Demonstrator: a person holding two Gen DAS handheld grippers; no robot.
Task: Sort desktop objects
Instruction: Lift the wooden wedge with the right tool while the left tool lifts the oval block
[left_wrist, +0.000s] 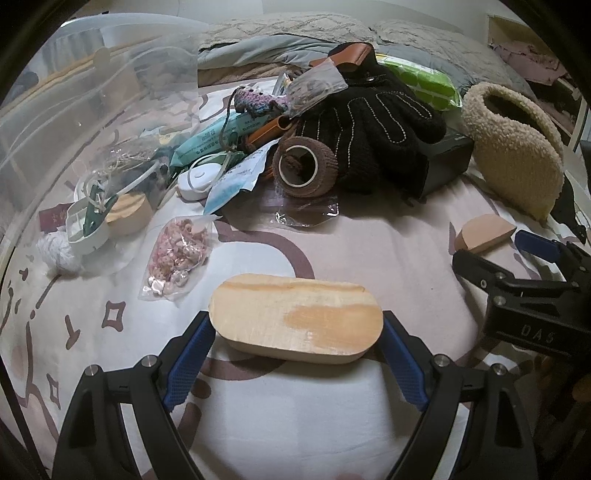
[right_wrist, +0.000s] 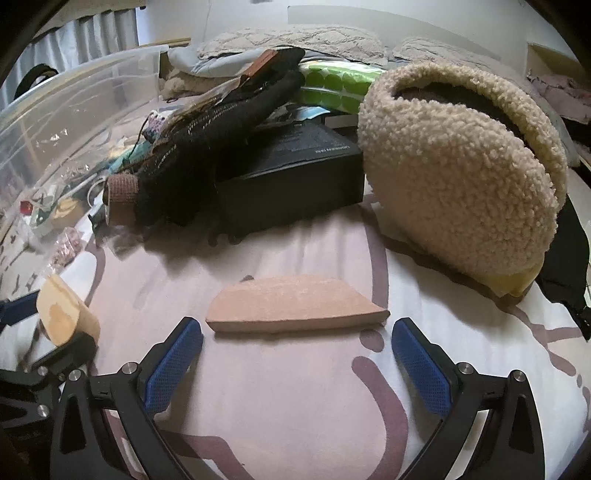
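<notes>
My left gripper (left_wrist: 295, 319) is shut on a pale oval wooden box (left_wrist: 295, 317). Its blue pads press on the box's two rounded ends, and the box casts a shadow on the patterned sheet (left_wrist: 258, 413) below it. My right gripper (right_wrist: 297, 324) stands open and low over the sheet. A pink wedge-shaped sponge (right_wrist: 291, 301) lies flat just ahead, between the fingertips (right_wrist: 177, 354), and neither pad touches it. That sponge (left_wrist: 484, 232) and the right gripper's fingers (left_wrist: 535, 245) also show at the right edge of the left wrist view. The held box (right_wrist: 62, 317) appears at the left of the right wrist view.
A cluttered pile lies behind: a black glove (left_wrist: 369, 122), a brown tape roll (left_wrist: 303, 166), a black box (right_wrist: 291, 177), a fleecy beige pouch (right_wrist: 458, 166) and a bag of pink beads (left_wrist: 177, 254). A clear plastic bin (left_wrist: 74, 92) stands at the left. A second wooden oval (left_wrist: 129, 214) sits near it.
</notes>
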